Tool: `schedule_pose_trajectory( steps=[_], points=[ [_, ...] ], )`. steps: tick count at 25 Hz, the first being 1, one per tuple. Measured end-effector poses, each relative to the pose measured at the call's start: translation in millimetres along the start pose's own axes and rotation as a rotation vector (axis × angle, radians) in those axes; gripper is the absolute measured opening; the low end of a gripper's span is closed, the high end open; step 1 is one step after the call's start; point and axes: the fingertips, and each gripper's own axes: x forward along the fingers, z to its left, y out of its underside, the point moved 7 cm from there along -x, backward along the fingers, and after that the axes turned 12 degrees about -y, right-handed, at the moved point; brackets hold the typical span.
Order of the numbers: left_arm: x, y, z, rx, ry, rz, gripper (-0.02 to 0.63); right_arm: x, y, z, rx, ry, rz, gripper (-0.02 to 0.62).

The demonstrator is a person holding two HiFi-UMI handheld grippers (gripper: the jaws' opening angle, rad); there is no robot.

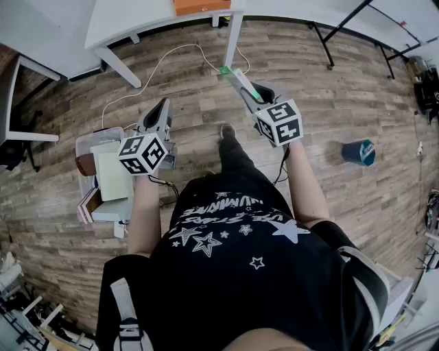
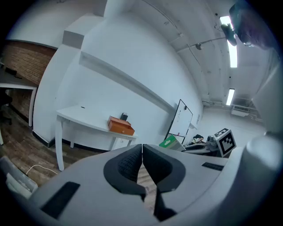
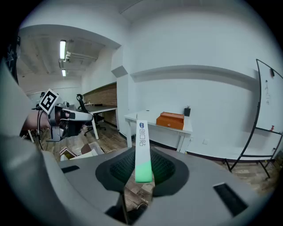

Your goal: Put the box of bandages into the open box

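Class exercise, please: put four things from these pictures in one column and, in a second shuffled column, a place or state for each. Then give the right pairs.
1. bandage box
2. left gripper
3. orange box
4. open box

A. on the white table
B. on the floor, at the person's left
C. shut, holding nothing
D. clamped in the right gripper

Pairs: 1-D, 2-C, 3-A, 4-B

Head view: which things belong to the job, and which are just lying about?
Job: slim white-and-green bandage box, clamped in right tool; clear plastic open box on floor.
Lying about: orange box on white table; blue container; white cable.
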Motion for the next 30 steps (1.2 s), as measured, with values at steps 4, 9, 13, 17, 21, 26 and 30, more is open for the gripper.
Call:
schedule_pose_trajectory(
  steps=[4, 9, 13, 17, 21, 26, 30],
  points=[
    [-4.8, 0.7, 1.6, -0.004, -0.003, 0.002, 0.021, 0.9, 1.8, 6.6, -0.002, -0.006, 0.009, 0.115],
    [-9.0, 4.2, 4.0, -0.007, -0.008, 0.005, 0.021, 3.4, 3.0, 9.6, -0.001, -0.011, 0.007, 0.115],
    [-6.9, 3.2, 6.3, -0.008, -0.012, 0.003, 0.021, 7.7, 1.8, 8.7, -0.002, -0.018, 0.006, 0.115],
    [-8.0, 4.2, 9.1, -0.013, -0.012, 0.006, 0.023, 11.3, 2.1, 10.4, 0.006, -0.014, 0.005, 0.115],
    [-3.9, 4.4, 12.6, -0.011, -0.016, 0.013, 0.023, 15.5, 0.3, 3.5, 0.011, -0.002, -0.003, 0.115],
    [13.3, -4.2, 16.7, -0.006, -0.021, 0.012, 0.023, 24.8, -6.9, -12.5, 0.019, -0.005, -0.009, 0.115],
    [36.9, -14.2, 17.1, -0.006, -0.021, 0.010, 0.023, 38.0, -16.0, -35.3, 0.023, -0.011, -0.011, 0.115]
  ],
)
